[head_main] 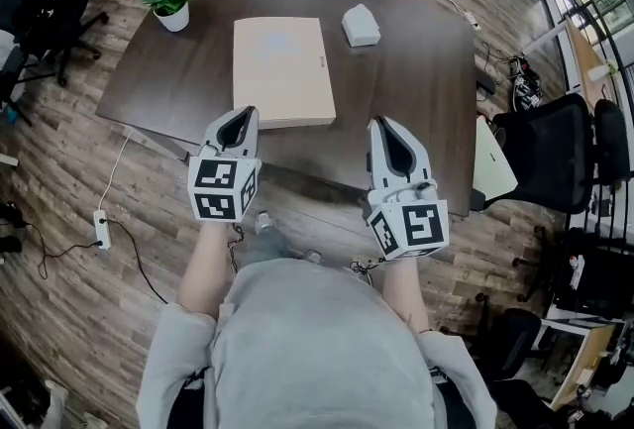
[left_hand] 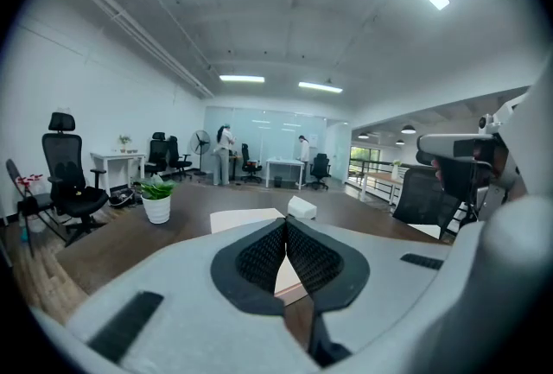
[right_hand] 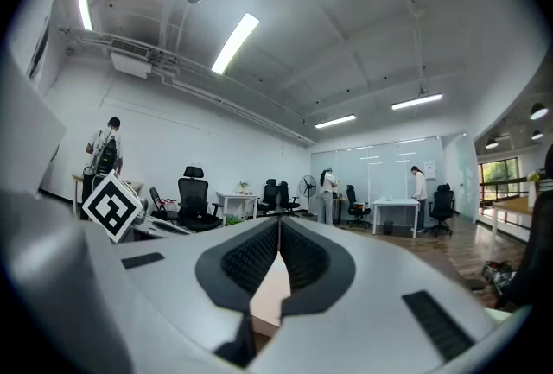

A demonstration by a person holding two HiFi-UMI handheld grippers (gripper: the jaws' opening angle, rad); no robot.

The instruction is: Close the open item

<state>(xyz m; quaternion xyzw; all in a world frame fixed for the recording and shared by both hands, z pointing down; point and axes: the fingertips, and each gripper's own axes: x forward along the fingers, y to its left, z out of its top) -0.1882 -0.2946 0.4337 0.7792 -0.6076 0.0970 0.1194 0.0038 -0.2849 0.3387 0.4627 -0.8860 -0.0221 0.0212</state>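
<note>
- Nearest, the person's grey top looks soft and matte. Both forearms reach forward from it to the black-and-white marker cubes on the grippers.
- Just ahead, the left gripper hangs at the near edge of the table. Its ribbed black pads are pressed together with nothing between them.
- Likewise, the right gripper has its jaws closed on themselves and empty. Its smooth grey plastic shell tapers to a blunt point.
- Beyond both, the table is a dark, smooth slab with squared corners.
- On it, just past the left gripper, the beige box lies flat. It is rectangular and looks like cardboard, and its lid sits level with the body.
- Judging from that flush lid, the closing seems done. Neither gripper touches the box, and I see no gap left to press down.
- Farther back stand a leafy green plant in a round white pot and a small white rounded object, well apart from each other.
- Around the table, the floor is wood-grain plank.
</note>
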